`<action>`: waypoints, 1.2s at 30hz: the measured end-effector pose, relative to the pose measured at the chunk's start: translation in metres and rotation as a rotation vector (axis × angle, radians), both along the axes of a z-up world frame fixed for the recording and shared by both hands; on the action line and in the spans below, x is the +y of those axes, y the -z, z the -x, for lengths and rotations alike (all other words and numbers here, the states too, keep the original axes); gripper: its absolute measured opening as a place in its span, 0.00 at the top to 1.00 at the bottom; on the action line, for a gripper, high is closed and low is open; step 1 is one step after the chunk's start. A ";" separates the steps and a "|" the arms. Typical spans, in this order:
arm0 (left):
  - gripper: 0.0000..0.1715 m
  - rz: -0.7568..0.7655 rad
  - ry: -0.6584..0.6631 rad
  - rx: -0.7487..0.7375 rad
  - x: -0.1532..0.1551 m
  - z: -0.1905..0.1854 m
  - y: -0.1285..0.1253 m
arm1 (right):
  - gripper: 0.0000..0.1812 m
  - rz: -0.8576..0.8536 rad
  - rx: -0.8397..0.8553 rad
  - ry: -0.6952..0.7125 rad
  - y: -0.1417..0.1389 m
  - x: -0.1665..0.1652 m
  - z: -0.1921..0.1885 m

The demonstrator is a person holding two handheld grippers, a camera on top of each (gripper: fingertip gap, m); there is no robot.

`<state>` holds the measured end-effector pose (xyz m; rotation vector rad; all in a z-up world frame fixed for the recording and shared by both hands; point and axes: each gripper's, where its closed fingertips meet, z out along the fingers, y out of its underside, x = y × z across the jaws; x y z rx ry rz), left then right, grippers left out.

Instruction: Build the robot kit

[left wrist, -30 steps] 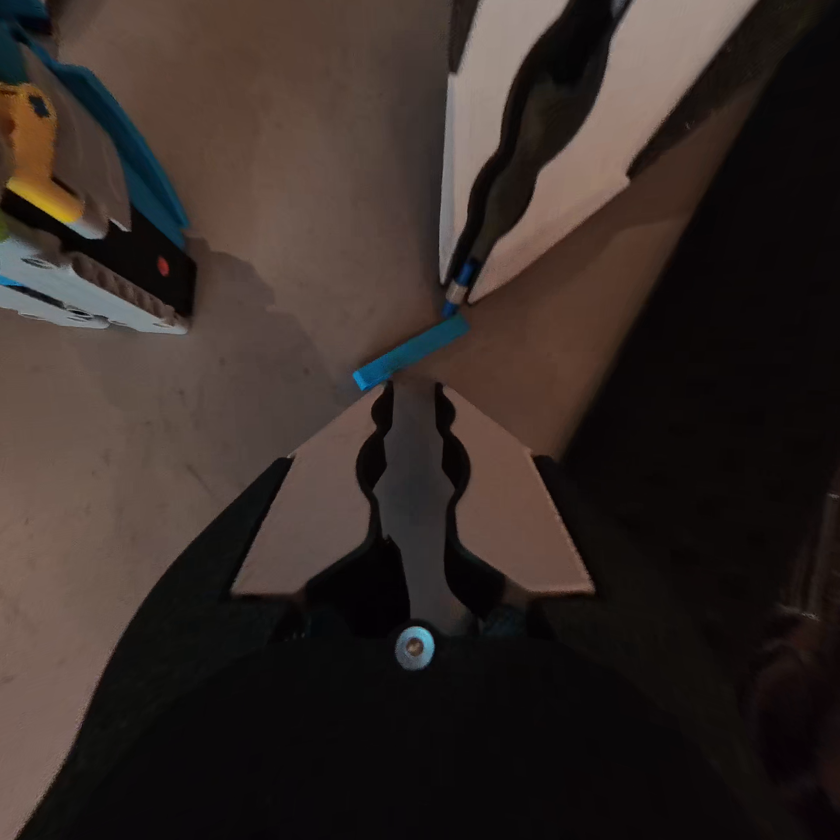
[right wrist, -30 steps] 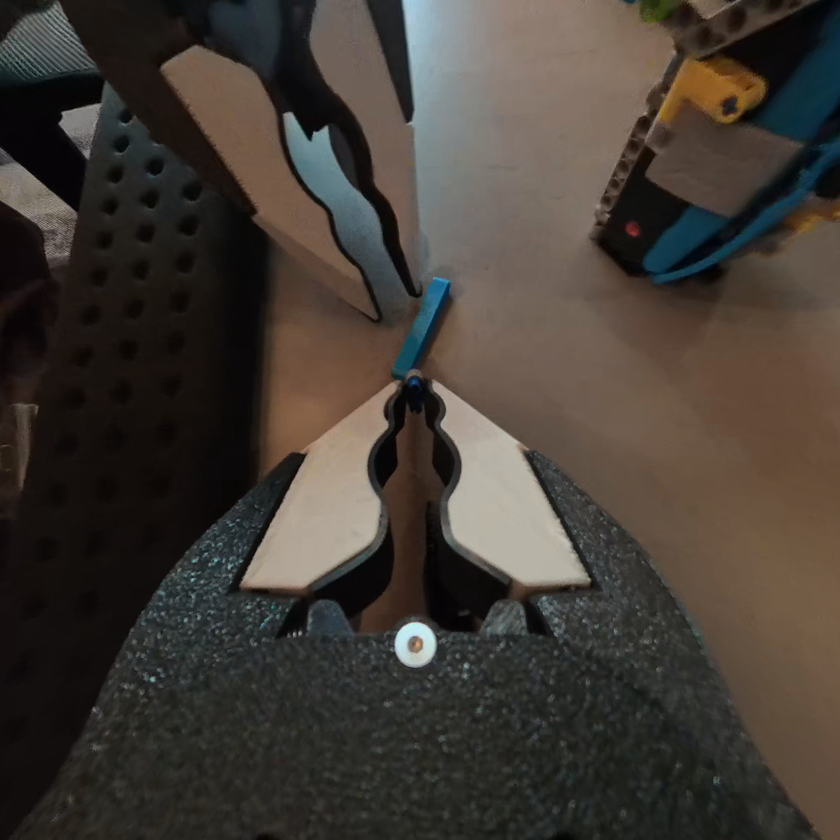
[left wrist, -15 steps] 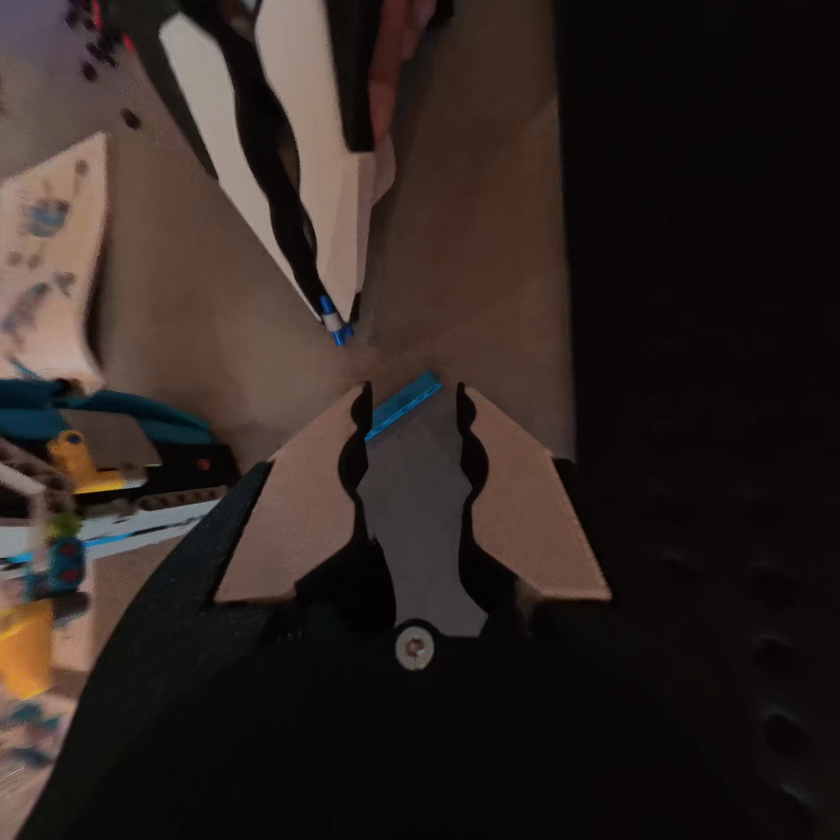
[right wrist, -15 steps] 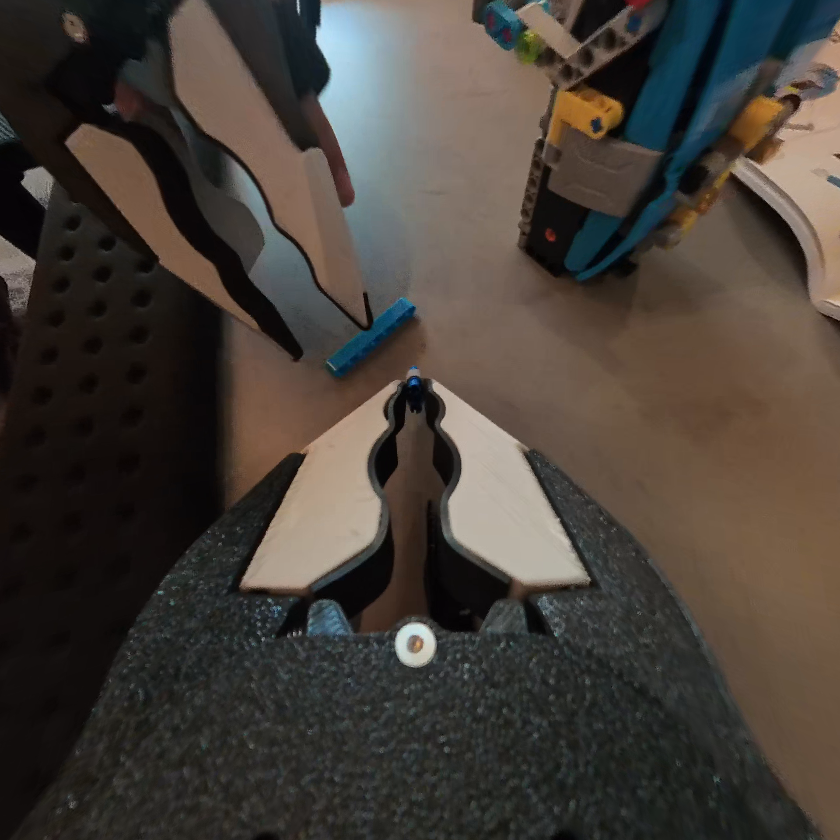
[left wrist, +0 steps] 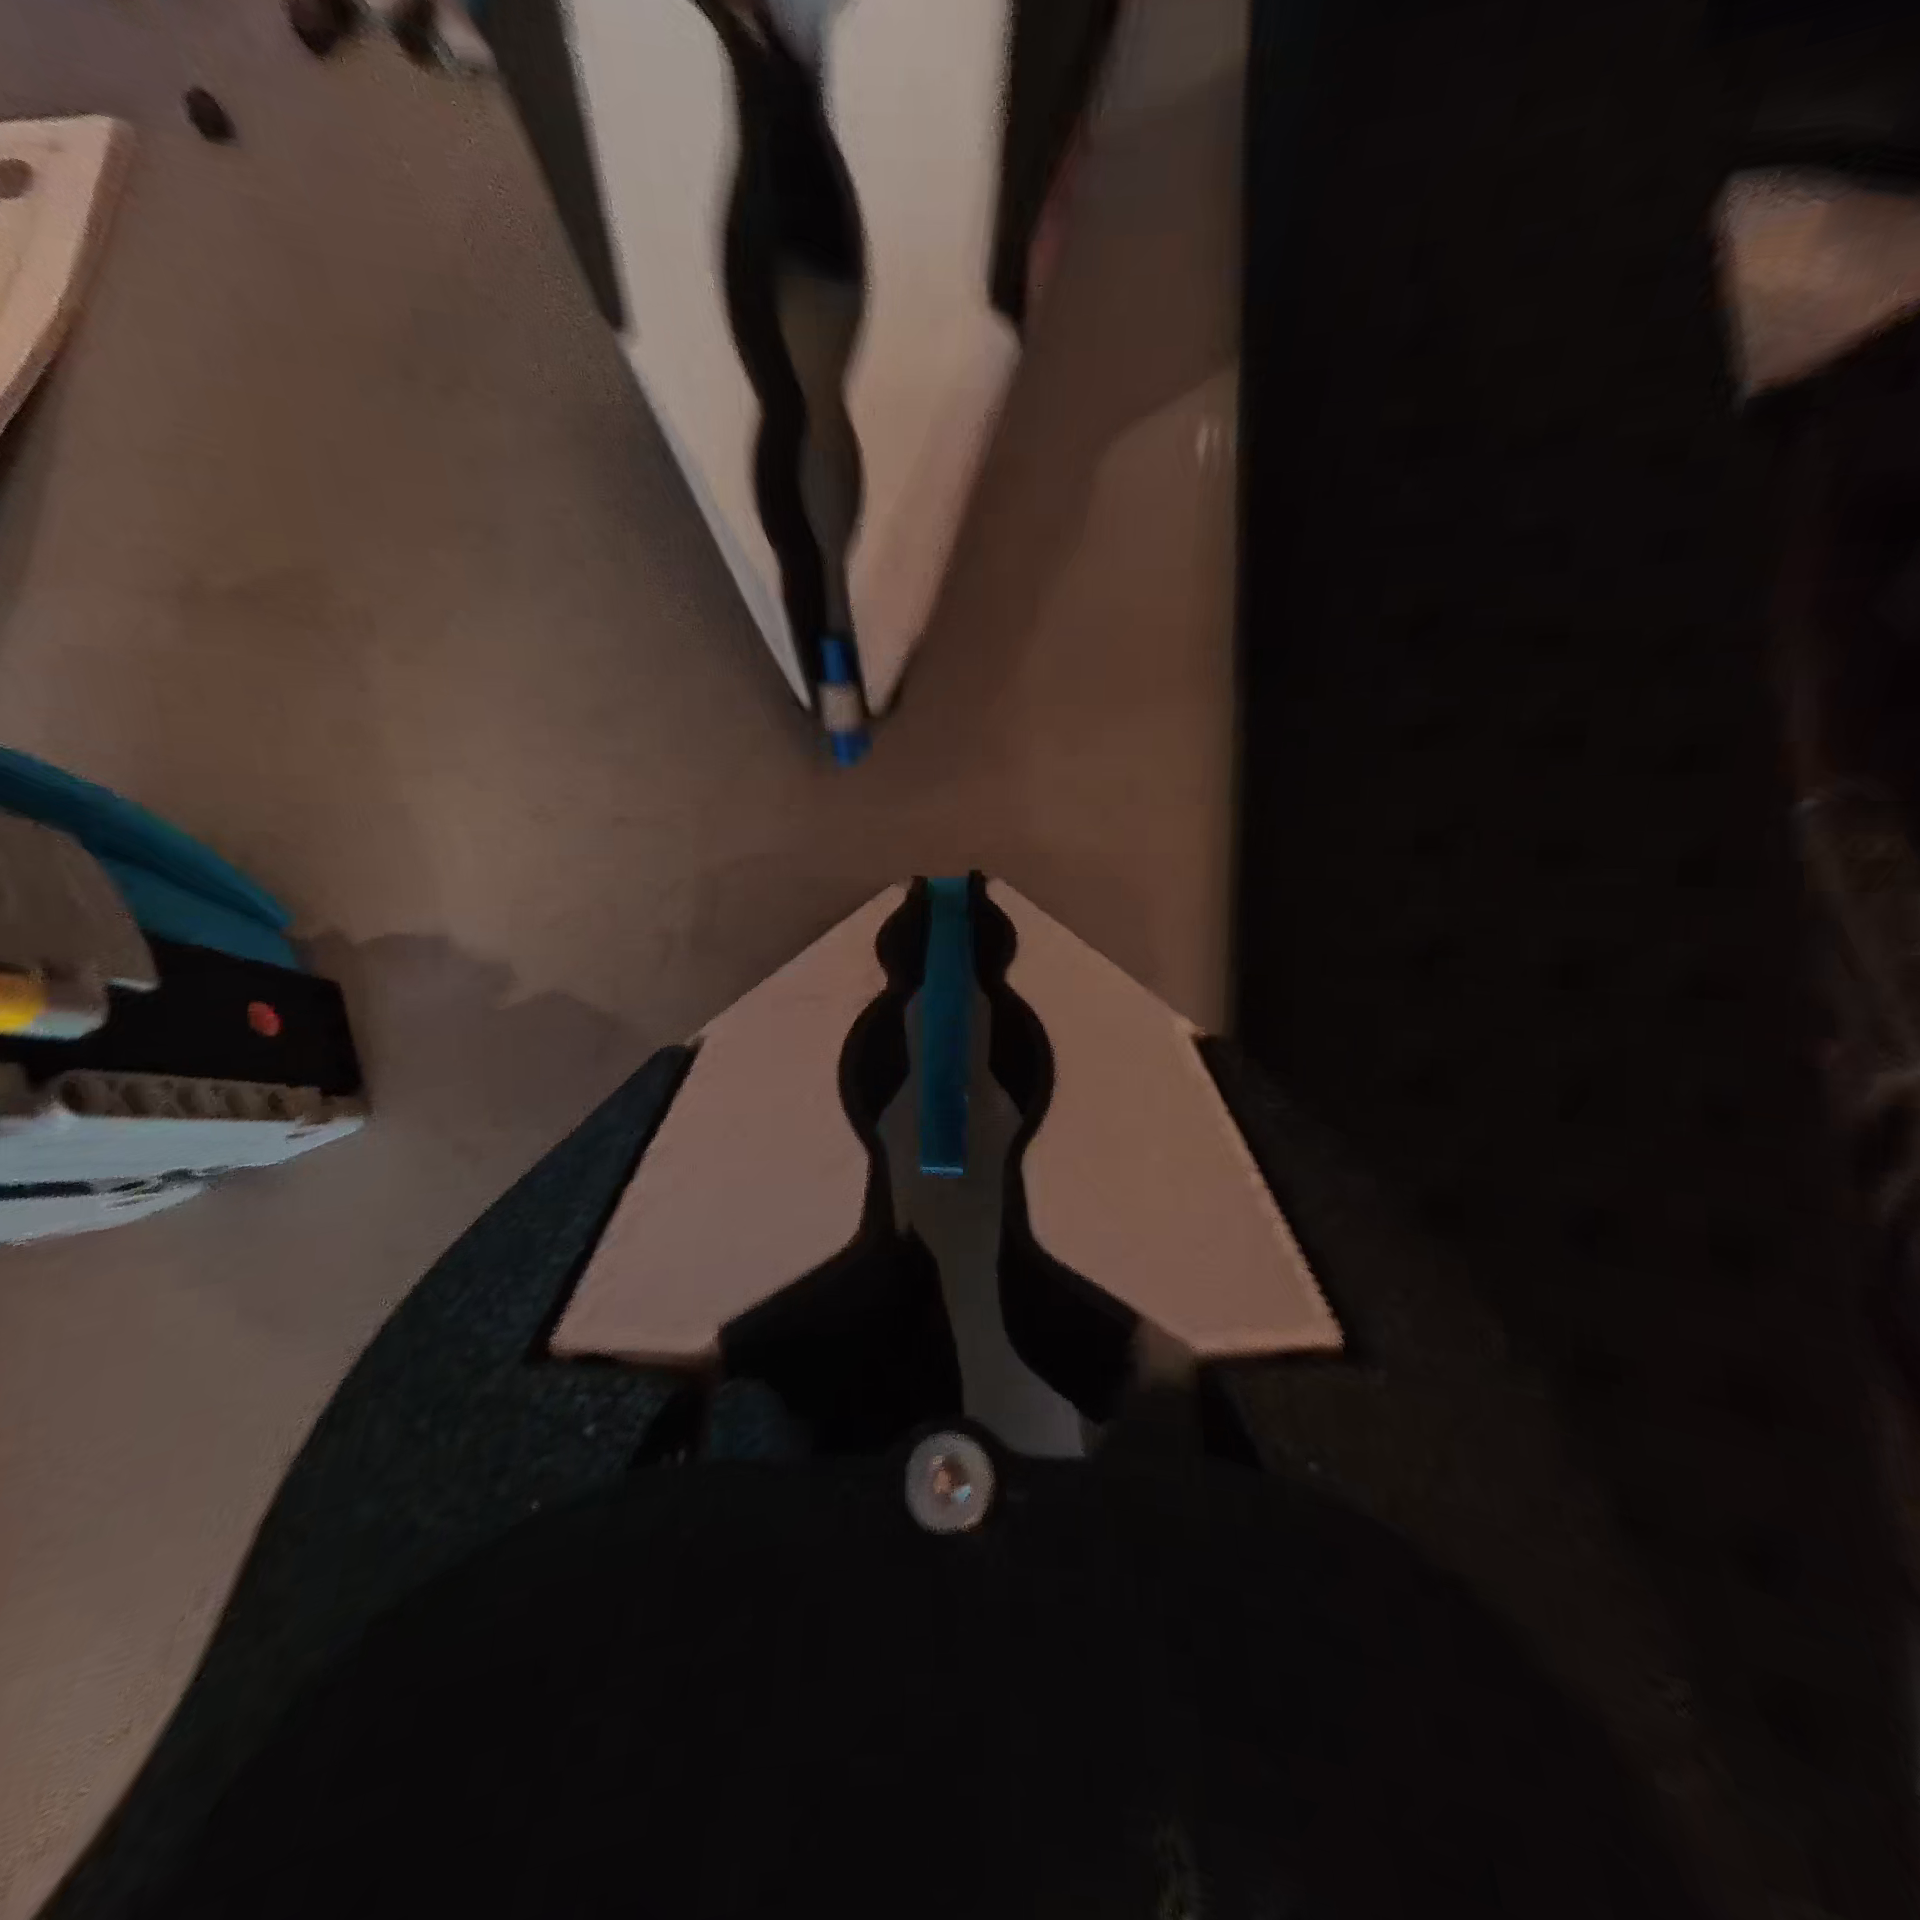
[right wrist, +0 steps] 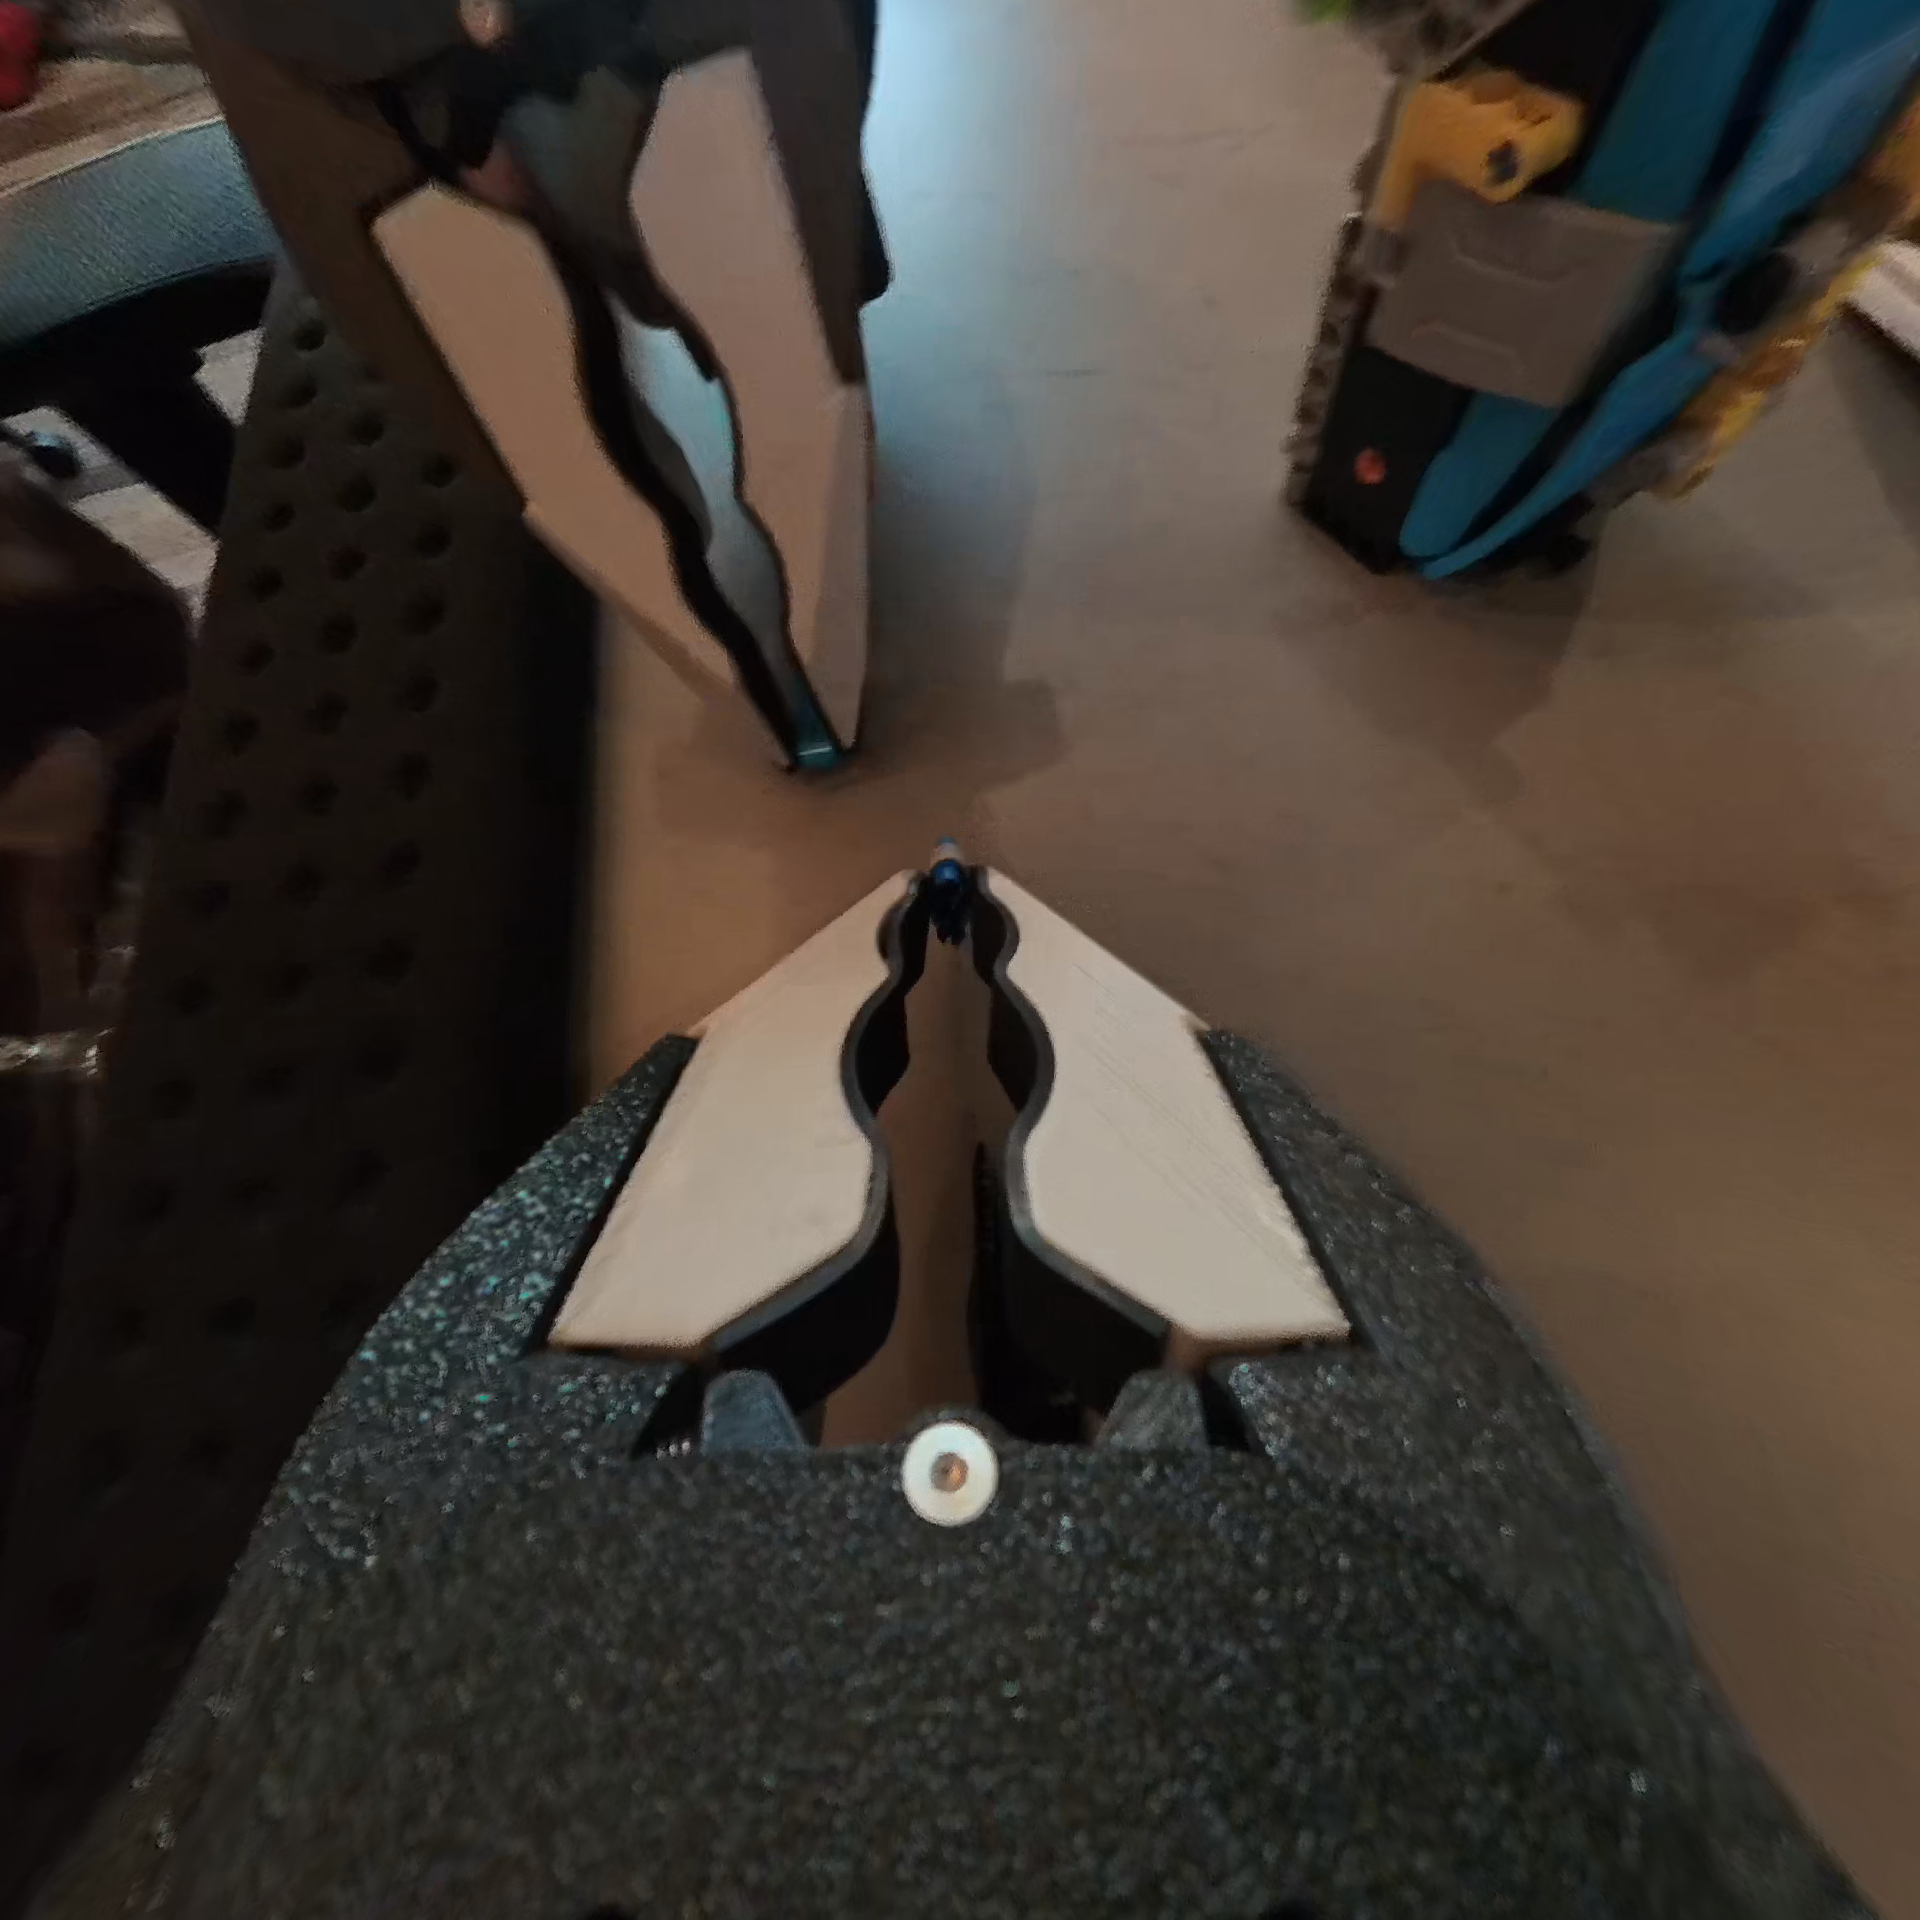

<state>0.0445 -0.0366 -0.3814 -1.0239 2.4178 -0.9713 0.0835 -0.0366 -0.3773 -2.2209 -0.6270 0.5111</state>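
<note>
My left gripper [left wrist: 945, 883] is shut on a thin blue beam [left wrist: 943, 1023] that runs back between its fingers. The same gripper shows in the right wrist view [right wrist: 816, 743], tips near the brown table, with the beam's blue end [right wrist: 814, 736] between them. My right gripper [right wrist: 948, 878] is shut on a small blue and white pin [right wrist: 945, 871] that sticks out of its tips. In the left wrist view the right gripper [left wrist: 842, 712] points down towards me with the pin [left wrist: 840, 696] in its tips, a short way from the beam.
A brick-built model [right wrist: 1579, 281] in blue, yellow, grey and black stands on the table at the right; it shows at the left in the left wrist view [left wrist: 177, 997]. A dark perforated panel [right wrist: 312, 727] runs along the table's left edge. A light board [left wrist: 52, 218] lies far left. One gripper's finger ends stand about 5 cm off the other's.
The blue beam lay flat on the table; my left gripper has closed on it and turned it lengthwise between its fingers. The right gripper still holds the pin and now faces the left one.
</note>
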 end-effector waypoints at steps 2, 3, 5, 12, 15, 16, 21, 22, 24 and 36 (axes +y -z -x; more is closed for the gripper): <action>0.96 0.204 -0.062 -0.031 -0.008 -0.003 -0.023 | 0.95 0.013 0.014 -0.034 0.001 -0.003 0.009; 0.96 0.325 -0.085 -0.057 -0.011 -0.004 -0.038 | 0.95 0.018 0.016 -0.044 0.002 -0.003 0.013; 0.96 0.586 -0.133 -0.095 -0.012 -0.006 -0.069 | 0.95 0.016 0.002 -0.056 0.004 -0.001 0.020; 0.96 1.128 -0.210 -0.080 0.005 -0.012 -0.117 | 0.95 -0.067 0.298 -0.088 -0.042 0.013 0.068; 0.96 1.245 -0.221 -0.073 0.008 -0.013 -0.126 | 0.96 -0.130 0.430 -0.027 -0.066 0.024 0.072; 0.96 1.290 -0.222 -0.065 0.009 -0.012 -0.129 | 0.96 -0.142 0.449 -0.004 -0.070 0.027 0.070; 0.96 1.284 -0.254 -0.069 0.012 -0.015 -0.127 | 0.96 -0.163 0.536 0.030 -0.079 0.028 0.062; 0.96 1.269 -0.264 -0.070 0.012 -0.015 -0.125 | 0.96 -0.156 0.584 0.024 -0.084 0.027 0.061; 0.96 1.253 -0.281 -0.079 0.014 -0.016 -0.123 | 0.95 -0.139 0.645 0.022 -0.088 0.025 0.059; 0.96 1.081 -0.386 -0.095 0.023 -0.023 -0.106 | 0.96 -0.025 0.825 0.070 -0.084 0.029 0.049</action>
